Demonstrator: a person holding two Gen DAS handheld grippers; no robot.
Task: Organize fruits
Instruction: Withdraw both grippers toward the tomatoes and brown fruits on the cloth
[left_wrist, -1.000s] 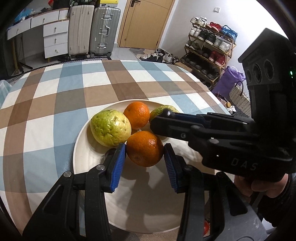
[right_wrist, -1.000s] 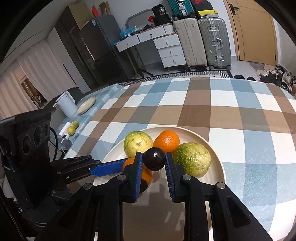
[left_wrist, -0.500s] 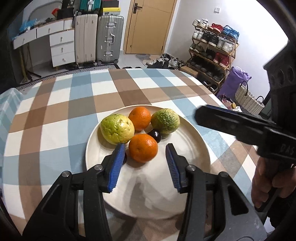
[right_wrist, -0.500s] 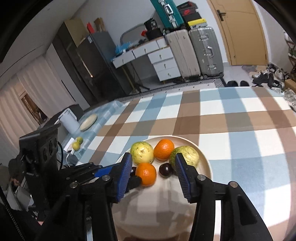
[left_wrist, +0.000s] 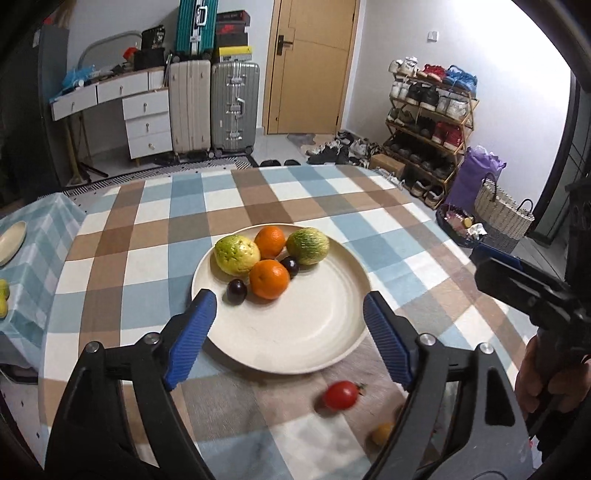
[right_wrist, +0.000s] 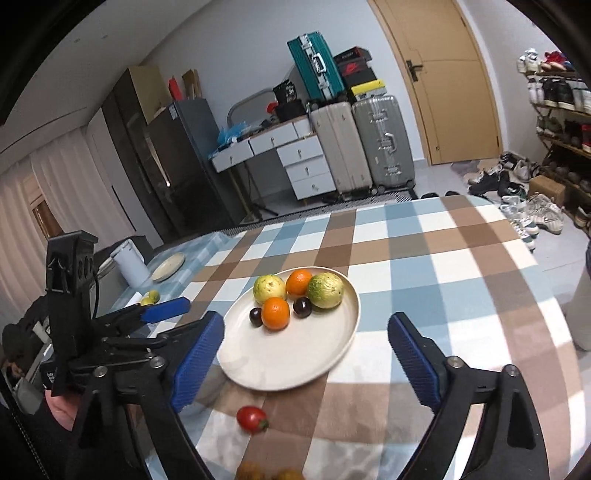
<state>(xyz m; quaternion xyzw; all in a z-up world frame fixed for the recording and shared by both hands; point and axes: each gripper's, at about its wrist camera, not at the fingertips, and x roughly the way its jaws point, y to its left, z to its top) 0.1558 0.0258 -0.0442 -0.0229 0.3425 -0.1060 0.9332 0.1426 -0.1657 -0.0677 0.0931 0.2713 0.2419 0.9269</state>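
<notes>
Plate (left_wrist: 332, 354) on my worktop (left_wrist: 122, 254) carries six fruits at its 12 o'clock rim; my left tongs (left_wrist: 290, 332) and right tongs (right_wrist: 306, 354) are opening, both empty; red tomato (left_wrist: 340, 395) lies at 6 o'clock

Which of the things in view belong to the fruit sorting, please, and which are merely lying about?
Job: plate, two oranges, two green fruits, two dark plums, red tomato on the cloth.
Lying about: suitcases, drawers, shoe rack, basket.

Blue-brown-white checked tablecloth (left_wrist: 155, 236), cream plate (left_wrist: 314, 332), red tomato (left_wrist: 340, 395)
</notes>
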